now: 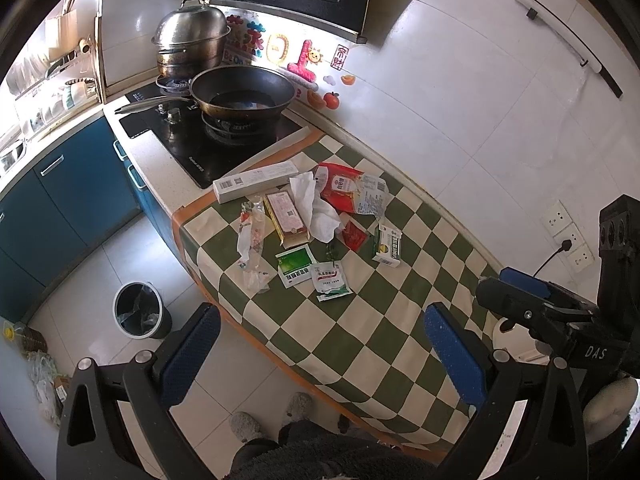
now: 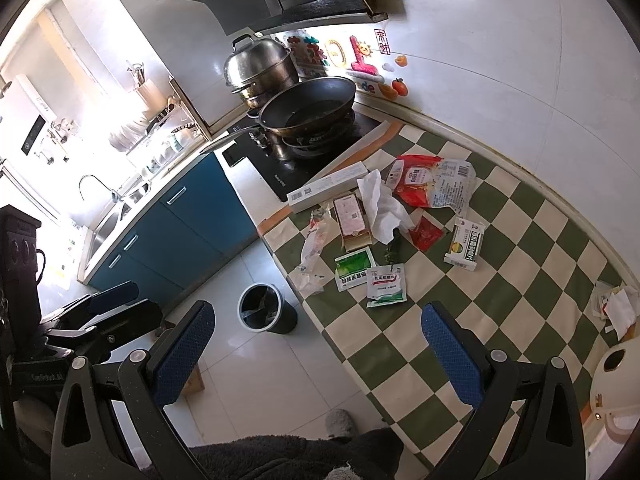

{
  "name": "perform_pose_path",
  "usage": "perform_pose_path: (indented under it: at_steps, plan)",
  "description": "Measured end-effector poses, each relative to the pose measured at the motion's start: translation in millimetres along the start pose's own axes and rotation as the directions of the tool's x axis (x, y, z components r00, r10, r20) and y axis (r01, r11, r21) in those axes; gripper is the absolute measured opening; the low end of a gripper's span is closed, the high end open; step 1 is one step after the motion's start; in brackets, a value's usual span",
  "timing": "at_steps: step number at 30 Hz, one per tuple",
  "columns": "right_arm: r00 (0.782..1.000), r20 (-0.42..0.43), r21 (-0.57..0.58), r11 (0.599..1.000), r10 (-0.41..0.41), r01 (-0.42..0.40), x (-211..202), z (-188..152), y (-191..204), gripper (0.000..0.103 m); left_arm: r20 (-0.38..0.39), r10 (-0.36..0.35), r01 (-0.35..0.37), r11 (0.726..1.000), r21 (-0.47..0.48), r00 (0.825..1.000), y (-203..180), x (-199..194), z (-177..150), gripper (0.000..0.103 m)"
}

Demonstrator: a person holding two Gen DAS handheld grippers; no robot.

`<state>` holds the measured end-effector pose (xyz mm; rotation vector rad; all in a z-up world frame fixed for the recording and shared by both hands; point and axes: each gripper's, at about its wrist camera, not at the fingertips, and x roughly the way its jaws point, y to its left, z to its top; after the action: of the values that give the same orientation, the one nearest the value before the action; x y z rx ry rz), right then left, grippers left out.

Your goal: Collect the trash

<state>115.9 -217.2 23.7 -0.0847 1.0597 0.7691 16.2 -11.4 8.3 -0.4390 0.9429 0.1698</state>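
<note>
Trash lies in a heap on the green-checked cloth [image 1: 360, 320]: a long white box [image 1: 256, 181], a crumpled tissue [image 1: 316, 208], a red wrapper [image 1: 340, 186], a pink-labelled box [image 1: 286, 218], a clear wrapper [image 1: 250, 236], two green-white sachets [image 1: 316, 274] and a small medicine box [image 1: 388, 246]. A dark bin [image 1: 140, 316] with a liner stands on the floor below. My left gripper [image 1: 320, 356] is open and empty, held above the cloth's near edge. My right gripper [image 2: 316, 356] is open and empty, near the sachets [image 2: 384, 284] and the bin [image 2: 266, 308].
A wok [image 1: 244, 92] and a steel steamer pot [image 1: 192, 40] sit on the black hob beyond the cloth. Blue cabinets [image 1: 72, 196] line the left. More paper scraps [image 2: 616, 304] and a white round appliance [image 2: 616, 376] lie at the cloth's right end. My slippered feet [image 1: 272, 420] are below.
</note>
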Motion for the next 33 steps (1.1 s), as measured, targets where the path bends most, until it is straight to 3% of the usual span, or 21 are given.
perform_pose_path:
  at_steps: [33]
  plan:
    - [1.0,0.003,0.004,1.0,0.006,-0.006,1,-5,-1,0.103,0.013,0.0,0.001,1.0,-0.006,1.0,6,-12,-18,0.103]
